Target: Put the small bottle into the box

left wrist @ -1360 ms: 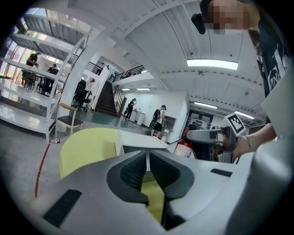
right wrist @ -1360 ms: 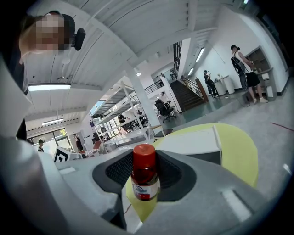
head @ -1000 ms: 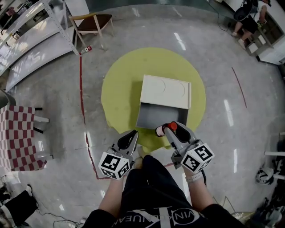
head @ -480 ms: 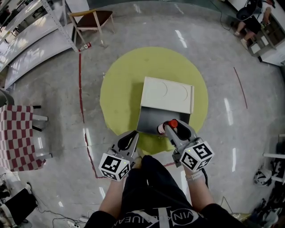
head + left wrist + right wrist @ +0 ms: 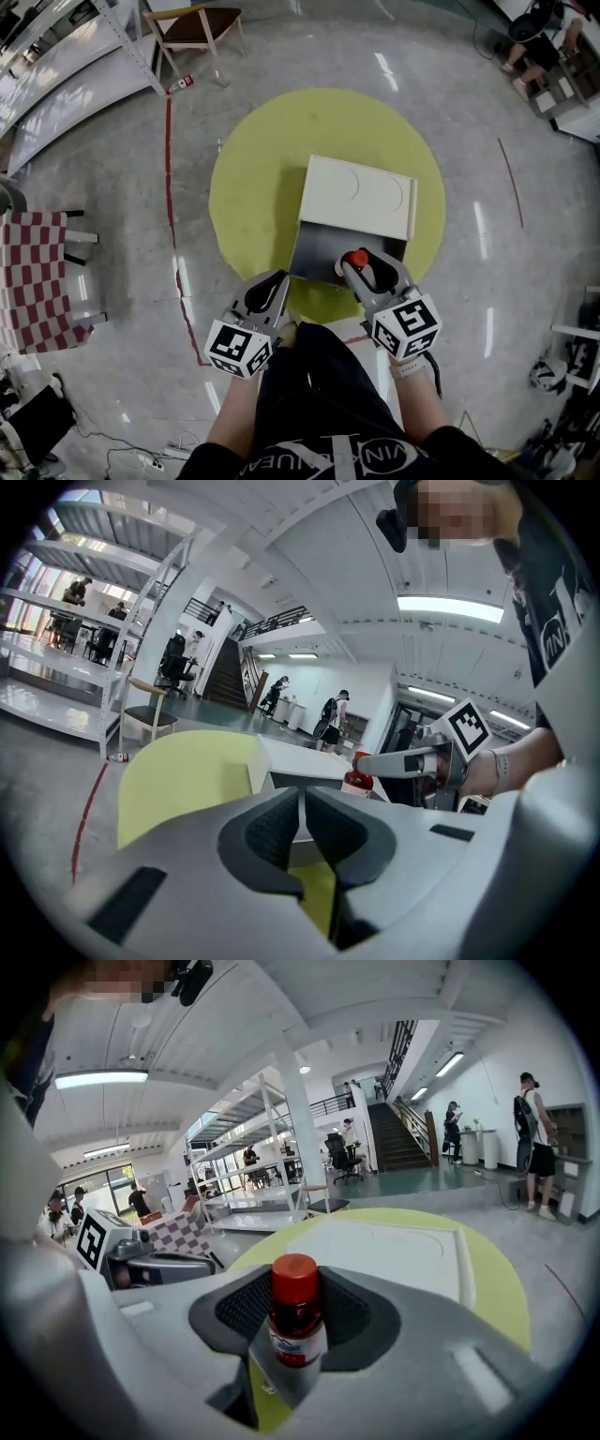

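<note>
My right gripper (image 5: 356, 265) is shut on the small bottle (image 5: 354, 259), a clear bottle with a red cap (image 5: 294, 1276) that stands upright between the pads (image 5: 246, 1309). It hangs over the near edge of the box (image 5: 322, 246), whose grey inside lies open and whose white lid (image 5: 358, 194) is folded back. The box rests on a round yellow mat (image 5: 251, 169). My left gripper (image 5: 269, 293) is shut and empty, to the left of the box's near corner. The left gripper view shows its pads (image 5: 274, 832) together, with the bottle (image 5: 357, 777) beyond.
A wooden chair (image 5: 195, 33) and metal shelving (image 5: 56, 66) stand at the far left. A red-and-white checkered piece (image 5: 33, 291) is at the left. A red line (image 5: 172, 206) runs along the floor. People stand at the far right (image 5: 534, 37).
My right gripper has carried the bottle a little forward, from just before the box's near edge to over it. The left gripper has hardly moved.
</note>
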`<move>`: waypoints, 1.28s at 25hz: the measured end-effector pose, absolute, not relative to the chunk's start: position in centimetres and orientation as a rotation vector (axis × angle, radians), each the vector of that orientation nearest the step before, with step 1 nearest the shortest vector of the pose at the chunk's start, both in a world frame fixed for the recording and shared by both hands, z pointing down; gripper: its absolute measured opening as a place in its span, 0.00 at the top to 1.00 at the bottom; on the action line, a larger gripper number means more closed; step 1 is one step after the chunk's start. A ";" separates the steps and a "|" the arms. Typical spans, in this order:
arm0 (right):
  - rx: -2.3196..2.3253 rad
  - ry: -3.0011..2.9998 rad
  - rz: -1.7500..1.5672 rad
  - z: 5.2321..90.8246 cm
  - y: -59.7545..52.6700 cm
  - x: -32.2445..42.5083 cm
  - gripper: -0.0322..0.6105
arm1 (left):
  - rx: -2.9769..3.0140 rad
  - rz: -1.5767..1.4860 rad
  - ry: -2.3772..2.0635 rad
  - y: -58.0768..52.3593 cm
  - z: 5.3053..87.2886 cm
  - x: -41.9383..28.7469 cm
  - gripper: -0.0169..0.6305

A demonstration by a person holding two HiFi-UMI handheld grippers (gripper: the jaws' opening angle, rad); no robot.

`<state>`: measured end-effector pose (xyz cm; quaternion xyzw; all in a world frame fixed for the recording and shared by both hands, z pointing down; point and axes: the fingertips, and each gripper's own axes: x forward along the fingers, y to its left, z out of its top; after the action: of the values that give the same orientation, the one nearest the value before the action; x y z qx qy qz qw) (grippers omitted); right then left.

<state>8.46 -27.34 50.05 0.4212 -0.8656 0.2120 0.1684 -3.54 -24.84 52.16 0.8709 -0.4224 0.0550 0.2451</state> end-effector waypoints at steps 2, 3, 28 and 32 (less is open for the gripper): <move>1.168 -2.447 0.574 50.4 -27.4 8.3 0.72 | 2.369 0.148 -1.160 -24.9 52.4 -3.6 0.93; 1.155 -2.443 0.563 50.6 -27.4 8.2 0.72 | 2.366 0.146 -1.164 -24.9 52.4 -3.6 0.93; 0.964 -2.360 0.468 53.6 -25.9 6.5 0.72 | 2.327 0.162 -1.168 -24.2 53.8 -4.1 0.93; 0.971 -2.347 0.446 53.6 -25.6 6.9 0.72 | 2.336 0.165 -1.165 -24.1 53.6 -3.7 0.93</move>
<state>6.89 -25.61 53.60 0.3618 -0.8742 0.1661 0.2779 -3.75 -24.10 53.57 0.8625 -0.4301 0.0609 0.2597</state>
